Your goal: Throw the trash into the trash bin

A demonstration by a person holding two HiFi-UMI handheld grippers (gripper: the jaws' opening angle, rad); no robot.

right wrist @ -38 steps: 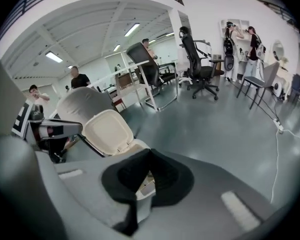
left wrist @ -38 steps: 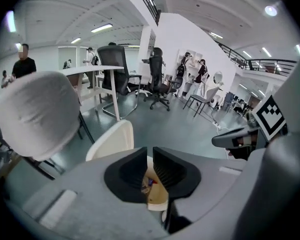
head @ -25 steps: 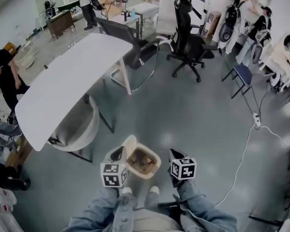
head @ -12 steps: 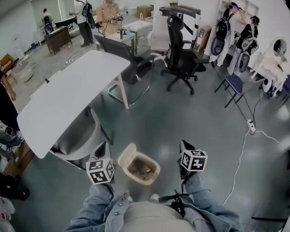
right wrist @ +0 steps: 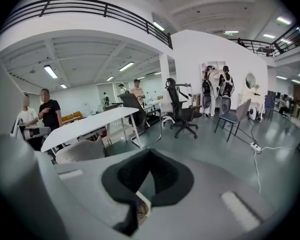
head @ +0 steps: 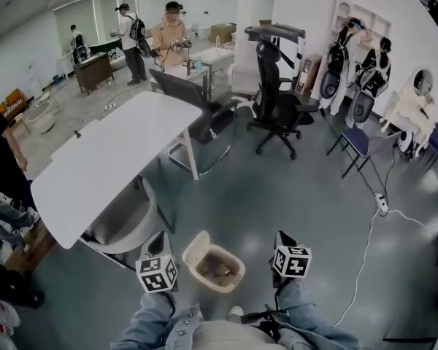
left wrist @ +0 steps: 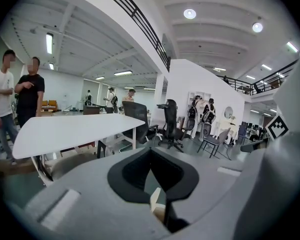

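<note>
Trash bin (head: 239,270): where is it, and which way does it face?
— It stands upright on the grey floor (head: 277,188), just ahead of the person's shoe (head: 236,311), with its mouth open straight up towards the head camera. The mouth is a rounded oblong, and its longer side runs from upper left to lower right in the head view. A cream lid (head: 195,242) is tipped back at the upper left end. Brownish trash (head: 215,267) lies inside.
— And the two grippers?
— The left gripper (head: 159,237) is just beside the bin on its left and the right gripper (head: 279,236) is a little further off on its right, so the bin sits between them. Neither touches it.
— What are the jaws doing?
— In each gripper's own view the jaw tips meet, with nothing held. A sliver of cream bin shows below them.
— Anything nearby?
— A white table (head: 109,162) stands beyond, at upper left, with a beige chair (head: 124,221) tucked under it.
</note>
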